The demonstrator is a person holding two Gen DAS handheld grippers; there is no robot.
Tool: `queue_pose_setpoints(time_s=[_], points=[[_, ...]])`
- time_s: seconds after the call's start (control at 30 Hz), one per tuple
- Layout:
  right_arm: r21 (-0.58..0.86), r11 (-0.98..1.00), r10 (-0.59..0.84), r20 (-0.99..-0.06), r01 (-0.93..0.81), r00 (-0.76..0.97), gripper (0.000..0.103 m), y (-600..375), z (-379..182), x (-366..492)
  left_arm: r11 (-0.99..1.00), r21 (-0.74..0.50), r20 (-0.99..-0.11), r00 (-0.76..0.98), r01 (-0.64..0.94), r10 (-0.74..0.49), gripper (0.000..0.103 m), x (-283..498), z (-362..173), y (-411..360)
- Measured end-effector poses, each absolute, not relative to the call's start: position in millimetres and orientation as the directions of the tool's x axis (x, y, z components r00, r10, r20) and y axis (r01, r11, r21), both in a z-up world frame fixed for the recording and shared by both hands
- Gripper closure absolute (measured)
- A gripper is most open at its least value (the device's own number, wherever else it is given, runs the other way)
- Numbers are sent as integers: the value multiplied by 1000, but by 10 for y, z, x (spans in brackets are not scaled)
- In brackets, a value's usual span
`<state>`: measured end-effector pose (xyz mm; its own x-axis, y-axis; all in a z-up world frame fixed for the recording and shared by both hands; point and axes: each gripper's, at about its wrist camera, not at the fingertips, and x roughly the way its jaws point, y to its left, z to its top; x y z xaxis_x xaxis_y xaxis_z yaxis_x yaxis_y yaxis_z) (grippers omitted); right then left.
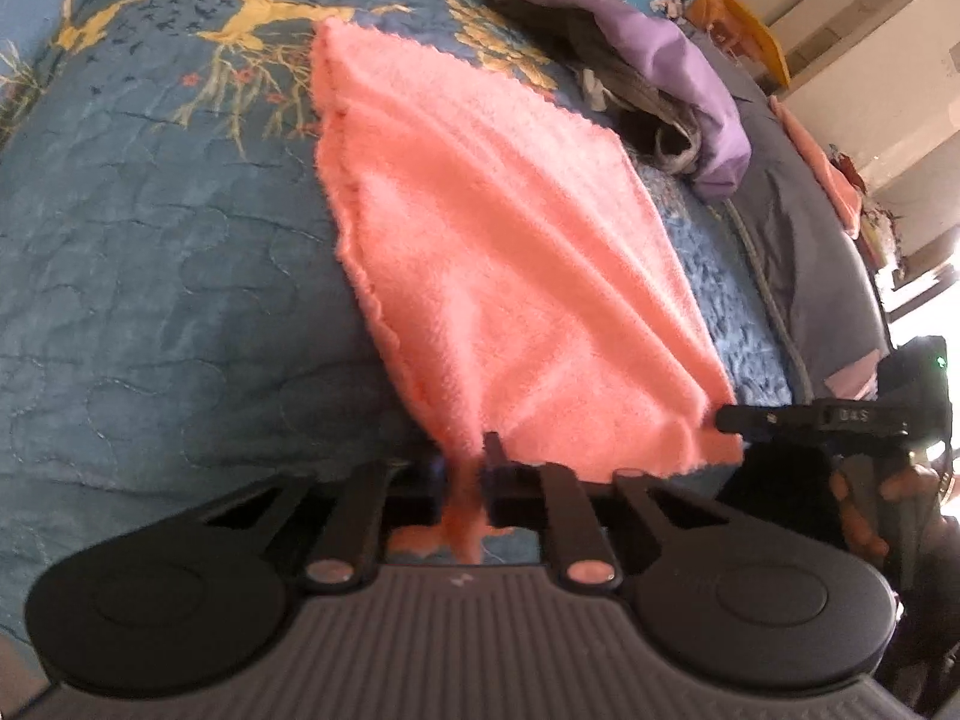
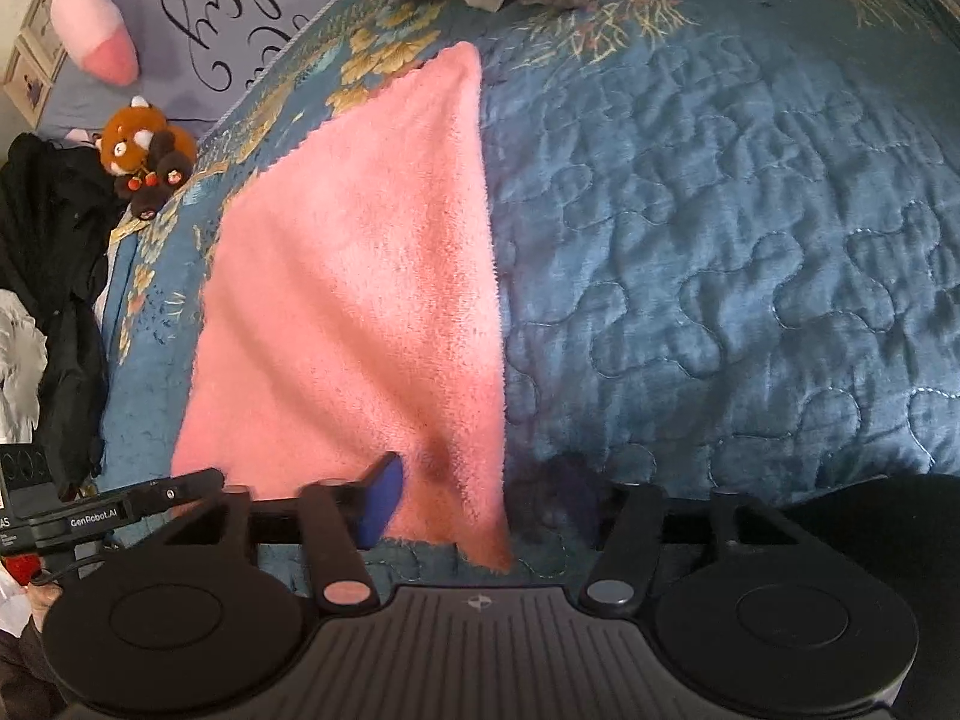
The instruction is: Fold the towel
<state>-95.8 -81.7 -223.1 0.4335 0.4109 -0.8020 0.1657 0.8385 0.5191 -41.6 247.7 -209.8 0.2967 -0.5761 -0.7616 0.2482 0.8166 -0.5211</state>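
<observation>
1. The pink towel (image 1: 480,240) lies spread over a blue quilted bedspread (image 1: 150,270) on a bed, filling the middle of both views. Its far corner rests on the quilt in the upper part of each frame, while the near edge is raised toward the cameras. This looks like a hold meant to keep that edge taut between two corners.

2. In the left wrist view, folds run from the far corner down to the lower centre. They converge at the left tool (image 1: 465,468), which fits a cloth being pulled at that point.

3. The left tool's fingers are pressed nearly together, pinching a bunched corner of the towel. A strip of pink cloth hangs through the narrow gap below them.

4. The right tool (image 2: 480,510) is spread wide. Its blue-padded left finger (image 2: 378,498) touches the towel's near edge in the lower centre of the right wrist view. The right finger stands off the cloth, over the quilt.

5. Seen from the left wrist view at the right edge, the right tool's tip reaches the towel's other near corner. Whether it grips anything there I cannot tell; its own camera suggests no closed hold.

6. A purple garment (image 1: 678,60) and a small plush toy (image 2: 147,150) lie well apart from the towel.
</observation>
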Motion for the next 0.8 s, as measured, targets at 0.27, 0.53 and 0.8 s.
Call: queue_pose_setpoints(time_s=[0.27,0.53,0.8], points=[[546,825,438,-780,146,447,97,-796,-2185,-1022,836,-499,-778,308,229,-548,95,-510,-2033,2499],[618,772,490,-727,148,480,97,-869,-1964,-1137,861,-464,-792,339,206,-508,97,-573,-1811,2704],[537,824,413,-788,180,457,95,-832,-1971,-1162,906,-383,-857,297,180,-421,97,-676,-1930,2712]])
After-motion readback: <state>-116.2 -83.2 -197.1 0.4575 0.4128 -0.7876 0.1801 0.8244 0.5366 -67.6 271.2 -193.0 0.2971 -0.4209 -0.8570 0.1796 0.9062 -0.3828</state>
